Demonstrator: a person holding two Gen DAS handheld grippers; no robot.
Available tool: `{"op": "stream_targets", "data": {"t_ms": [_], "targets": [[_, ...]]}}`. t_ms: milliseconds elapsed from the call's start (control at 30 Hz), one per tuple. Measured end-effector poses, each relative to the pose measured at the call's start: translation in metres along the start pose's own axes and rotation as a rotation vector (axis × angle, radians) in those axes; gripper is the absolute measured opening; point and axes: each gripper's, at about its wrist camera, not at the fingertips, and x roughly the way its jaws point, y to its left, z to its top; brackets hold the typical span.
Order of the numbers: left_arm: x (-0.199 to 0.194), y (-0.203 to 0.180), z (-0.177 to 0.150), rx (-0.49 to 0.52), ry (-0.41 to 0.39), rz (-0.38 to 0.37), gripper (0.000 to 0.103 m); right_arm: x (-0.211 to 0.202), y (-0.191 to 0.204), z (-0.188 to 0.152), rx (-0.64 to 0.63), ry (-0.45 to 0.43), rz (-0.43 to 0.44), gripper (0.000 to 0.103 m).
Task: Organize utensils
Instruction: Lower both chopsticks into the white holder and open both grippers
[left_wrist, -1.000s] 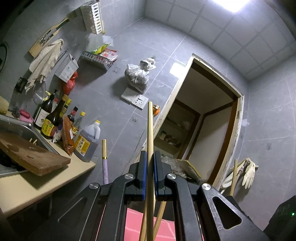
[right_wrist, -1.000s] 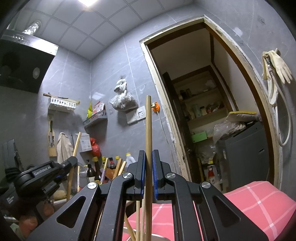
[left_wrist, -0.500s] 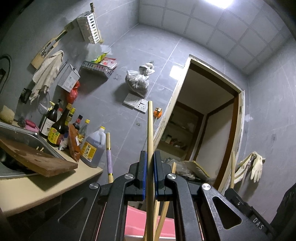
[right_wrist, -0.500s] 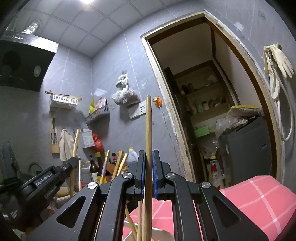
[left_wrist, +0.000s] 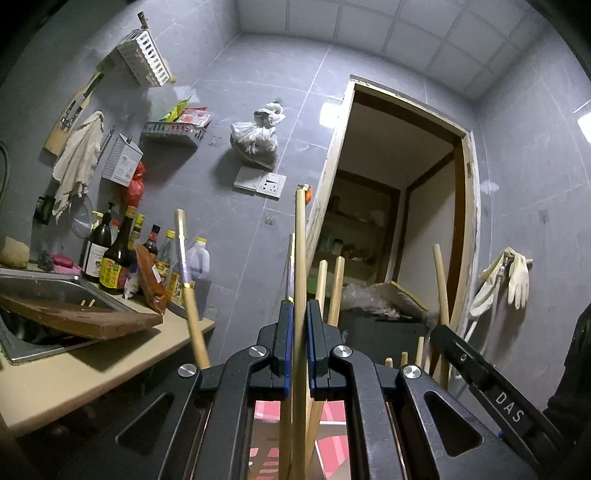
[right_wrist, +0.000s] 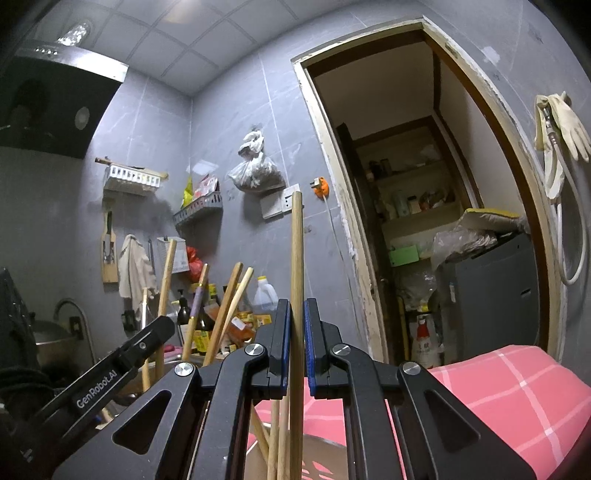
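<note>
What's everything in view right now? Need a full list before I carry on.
held chopstick: one per gripper, pale wood, upright between pads
loose chopsticks: several, wooden, standing below the grippers
sauce bottles: several, dark and yellow-capped, counter by wall
cutting board: one, brown, across the sink
sink: one, steel, left counter
plastic bag: one, clear, hanging on wall
rubber gloves: pale, hung right of doorway
pink checked cloth: one, lower right
left gripper: black, shut on chopstick
right gripper: black, shut on chopstick

Wrist views, doorway (left_wrist: 399, 229) shared (perhaps nearby)
</note>
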Motion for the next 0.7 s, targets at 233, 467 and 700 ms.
{"op": "stream_targets", "data": {"t_ms": [233,467,700], "targets": [[-0.0006,0.0006,-0.002,-0.007,-0.02,0.026,0.005,-0.0024,0.0004,-0.0003,0.001,-0.018,-0.004,0.006],[0.0029,0.0033,-0.0026,-0.012,-0.043,0.041,0.005,-0.0017,-0.0028,-0.0016,0.017,-0.043,-0.005,0.006],[0.0054,-0.0039,-0.0092,0.031,-0.009,0.032,0.005,0.0006,0.0029,-0.0081,-0.032,-0.027,-0.011,0.006]]}}
